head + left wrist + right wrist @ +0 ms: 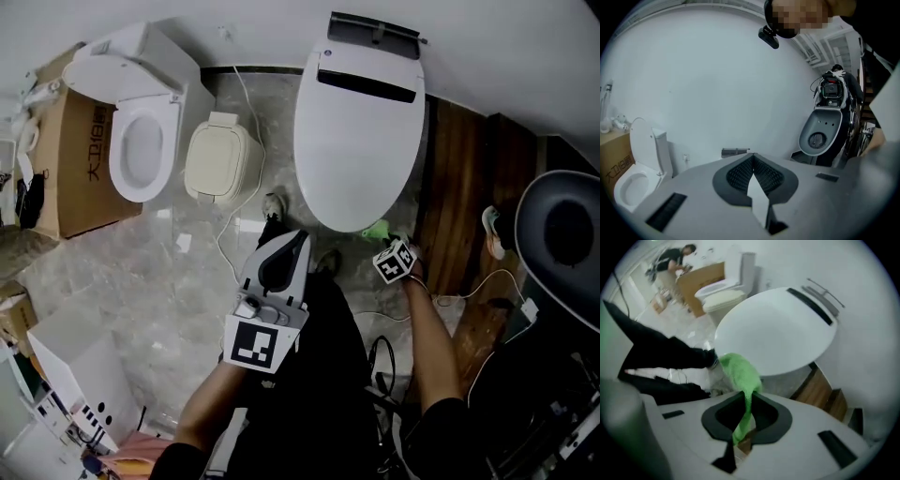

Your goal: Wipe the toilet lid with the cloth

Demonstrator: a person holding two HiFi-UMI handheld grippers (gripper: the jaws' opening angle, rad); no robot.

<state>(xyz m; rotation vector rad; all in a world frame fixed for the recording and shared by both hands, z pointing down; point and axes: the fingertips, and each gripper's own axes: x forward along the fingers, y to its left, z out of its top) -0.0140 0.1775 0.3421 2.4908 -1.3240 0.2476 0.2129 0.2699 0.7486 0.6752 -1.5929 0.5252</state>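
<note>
Far L: cardboard box (80, 173) w/ a small white toilet (141, 141) against it, seat up. Below these, bottom-L corner, a white shelf unit (80, 370). Just R of the small toilet a beige box-shaped unit (220, 157) sits on the marble floor (131, 281). Centre: left gripper (753, 157) is held over the person's black-trousered legs, short of the big toilet, pointing fwd. Bare L forearm comes up from the bottom edge. Its claw is clenched, ribbed pads (738, 176) meeting at the tips, nothing btwn them. Toilet lid (361, 141) is down, white, w/ a dark strip (367, 86) near the hinge end. A shoe (275, 204) stands at its front-L rim. Green cloth (376, 228) hangs bunched at the lid's front edge, R of centre, low over the floor; contact w/ lid can't be told. Right gripper (746, 397) grasps it, claw pinched on a fold, the rest drooping ahead of the jaws. R arm stretched fwd & down, nearly straight. R of the toilet: wooden strip (464, 187), then a dark round bowl (562, 234).
</note>
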